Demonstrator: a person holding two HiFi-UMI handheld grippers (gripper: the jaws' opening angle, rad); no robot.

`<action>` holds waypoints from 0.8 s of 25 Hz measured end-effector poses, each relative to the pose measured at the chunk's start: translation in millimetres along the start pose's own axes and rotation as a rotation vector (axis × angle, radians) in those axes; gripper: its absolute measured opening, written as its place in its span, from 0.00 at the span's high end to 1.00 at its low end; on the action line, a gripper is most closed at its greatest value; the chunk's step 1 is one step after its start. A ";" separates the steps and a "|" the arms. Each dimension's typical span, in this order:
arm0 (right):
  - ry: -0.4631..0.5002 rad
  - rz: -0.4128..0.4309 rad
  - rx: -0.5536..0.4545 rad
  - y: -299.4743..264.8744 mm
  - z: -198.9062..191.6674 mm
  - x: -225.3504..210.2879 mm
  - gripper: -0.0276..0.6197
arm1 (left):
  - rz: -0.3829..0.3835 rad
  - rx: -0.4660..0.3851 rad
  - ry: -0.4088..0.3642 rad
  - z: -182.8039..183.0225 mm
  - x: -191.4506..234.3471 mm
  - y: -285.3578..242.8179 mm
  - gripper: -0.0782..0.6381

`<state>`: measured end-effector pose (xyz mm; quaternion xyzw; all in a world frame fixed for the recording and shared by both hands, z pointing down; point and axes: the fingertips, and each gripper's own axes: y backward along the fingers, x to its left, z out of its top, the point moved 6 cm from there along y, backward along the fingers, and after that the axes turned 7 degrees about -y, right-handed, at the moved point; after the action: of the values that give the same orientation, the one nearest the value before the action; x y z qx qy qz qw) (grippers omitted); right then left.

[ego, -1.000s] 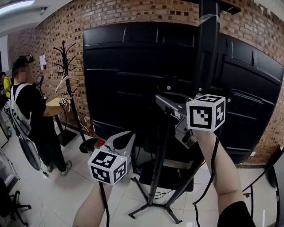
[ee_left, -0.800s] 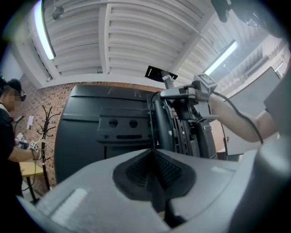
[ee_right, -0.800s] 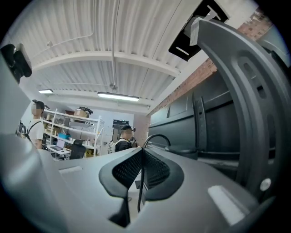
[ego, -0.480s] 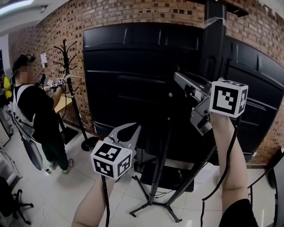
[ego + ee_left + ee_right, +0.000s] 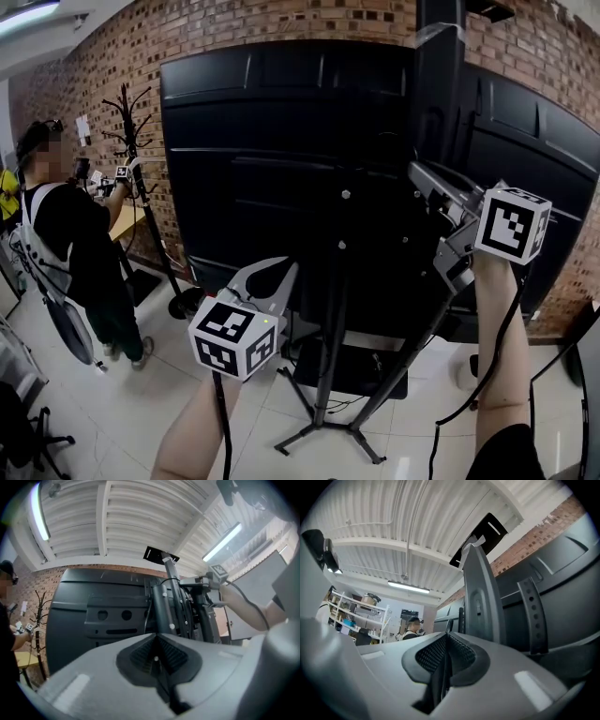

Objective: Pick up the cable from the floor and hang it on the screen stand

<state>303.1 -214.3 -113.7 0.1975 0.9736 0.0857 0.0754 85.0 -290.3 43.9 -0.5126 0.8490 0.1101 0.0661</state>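
Note:
The screen stand (image 5: 339,309) is a black pole on tripod legs, with the big black screen back (image 5: 262,159) behind it. My left gripper (image 5: 269,269) is low, left of the pole, and shut. My right gripper (image 5: 419,172) is up at the right, beside the tall column (image 5: 439,103), pointing up-left, also shut. In both gripper views, left gripper (image 5: 157,640) and right gripper (image 5: 447,641), only a dark seam runs between the pads; I cannot tell if a cable is in it. A black cable (image 5: 487,366) hangs from under the right gripper along the forearm.
A person (image 5: 70,253) stands at the left by a coat rack (image 5: 141,187). The tripod legs (image 5: 323,436) spread over the white tiled floor, where thin wires (image 5: 337,405) lie by a dark base plate. A brick wall is behind the screen.
My right gripper has swung right and up, away from the pole to the column's right. The left gripper rose slightly. The person at the left raised both hands to the coat rack.

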 end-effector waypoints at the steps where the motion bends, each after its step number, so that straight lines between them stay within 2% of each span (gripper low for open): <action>1: 0.009 -0.018 0.008 4.6 -4.0 -1.5 0.93 | -0.004 0.002 -0.001 -1.1 -2.0 -1.2 0.88; 7: -0.030 -0.098 -0.006 26.9 -54.9 -6.5 0.93 | -0.029 0.008 0.000 -6.2 -11.7 -5.3 0.88; 10: -0.100 -0.104 0.021 27.3 -89.7 -11.9 0.93 | -0.031 0.007 0.006 -9.5 -11.8 -3.2 0.88; 14: -0.163 -0.106 0.037 27.5 -117.7 -21.1 0.93 | -0.029 0.005 0.014 -10.3 -14.9 -1.5 0.88; 20: -0.144 -0.117 0.043 21.6 -144.0 -16.1 0.93 | -0.023 0.013 0.022 -15.8 -17.1 4.9 0.88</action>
<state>299.8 -220.8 32.6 0.1475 0.9772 0.0459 0.1458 88.6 -277.5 63.6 -0.5229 0.8445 0.0981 0.0613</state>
